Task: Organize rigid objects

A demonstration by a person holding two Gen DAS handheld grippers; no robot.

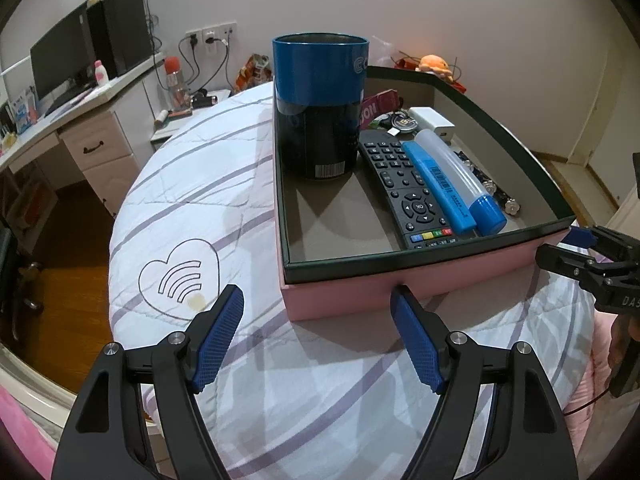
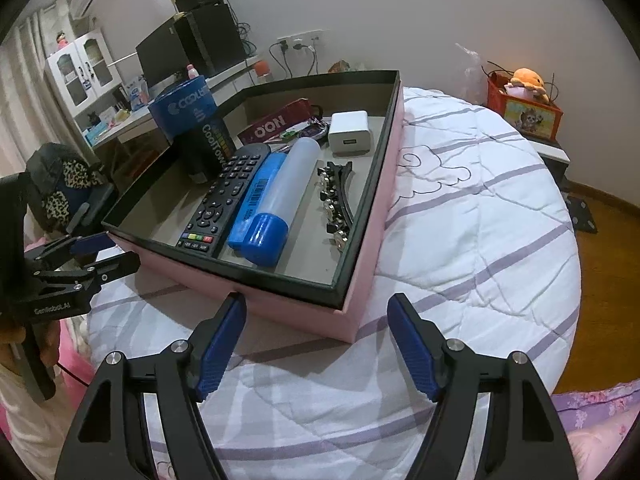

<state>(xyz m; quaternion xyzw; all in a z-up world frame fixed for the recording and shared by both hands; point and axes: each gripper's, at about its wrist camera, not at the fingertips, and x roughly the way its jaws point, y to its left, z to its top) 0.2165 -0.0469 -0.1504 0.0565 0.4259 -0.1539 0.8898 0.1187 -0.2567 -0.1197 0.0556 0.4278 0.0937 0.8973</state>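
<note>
**Tray on the bed: contents gathered, both tools idle**

Blue-padded fingers of the left gripper (image 1: pixel 316 336) sit nearest the lens, spread wide and holding nothing, hovering over the white quilt (image 1: pixel 192 200) just short of the tray's pink front wall. Right gripper (image 2: pixel 316 340): likewise spread and empty, stationed at the tray's near right corner.

Pink tray (image 2: pixel 372 208), dark rim, grey floor – resting on the quilt. Contents, left to right:

- Blue canister (image 1: pixel 320 108), upright in the back left corner; tall, so likely placed at the rear to keep it clear of reaching tools.
- Black remote (image 1: pixel 404 192), flat, lengthwise.
- Blue highlighter (image 1: pixel 438 188), lying against the remote.
- Clear tube with blue cap (image 1: pixel 460 184), touching the highlighter.
- Hair clip (image 2: pixel 336 200) with pale ornaments, beside the tube and apart from the right wall.
- White charger (image 2: pixel 349 133), near the back.
- Red strap with keys (image 2: pixel 280 124), at the rear, between canister and charger.

The long items lie parallel – apparently to save floor space. No loose rigid item shows on the quilt in either view, so the sorting looks nearly or fully done.

Surroundings: desk with monitor (image 1: pixel 64 60) at left, orange plush toy (image 2: pixel 528 80) on a red box at right. The tray's raised rim is the chief obstacle to any further reach inside; the canister blocks the back left corner.
</note>
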